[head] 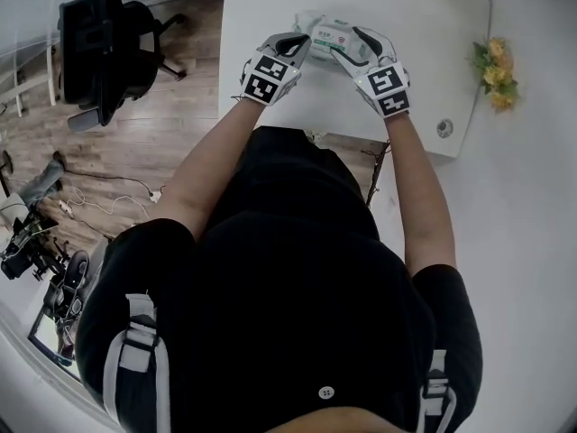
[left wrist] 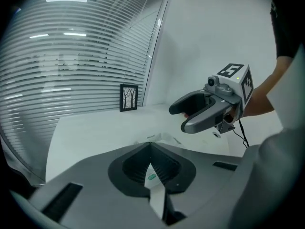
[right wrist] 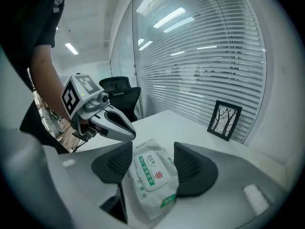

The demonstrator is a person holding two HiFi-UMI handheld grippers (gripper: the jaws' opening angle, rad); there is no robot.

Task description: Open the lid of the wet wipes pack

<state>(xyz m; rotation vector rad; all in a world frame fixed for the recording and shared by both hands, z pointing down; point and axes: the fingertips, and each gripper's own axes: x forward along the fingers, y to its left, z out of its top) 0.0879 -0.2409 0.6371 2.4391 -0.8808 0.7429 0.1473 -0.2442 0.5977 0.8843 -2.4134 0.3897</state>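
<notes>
The wet wipes pack (head: 326, 32) is white and soft, with a green-striped lid (right wrist: 151, 171) that lies flat and closed. It is at the far middle of the white table (head: 261, 7). My right gripper (right wrist: 152, 150) straddles the pack (right wrist: 153, 194), with a jaw pressed against each long side. My left gripper (left wrist: 151, 146) is shut on the pack's thin end seam (left wrist: 155, 189); the seam stands pinched between its jaws. In the head view the left gripper (head: 302, 45) holds the pack's left end and the right gripper (head: 353, 49) holds its right part.
A small framed tree picture (right wrist: 224, 119) stands at the table's back by the window blinds. Yellow flowers (head: 494, 70) sit at the table's right edge, near a round grommet (head: 444, 128). A black office chair (head: 108, 43) stands on the wooden floor to the left.
</notes>
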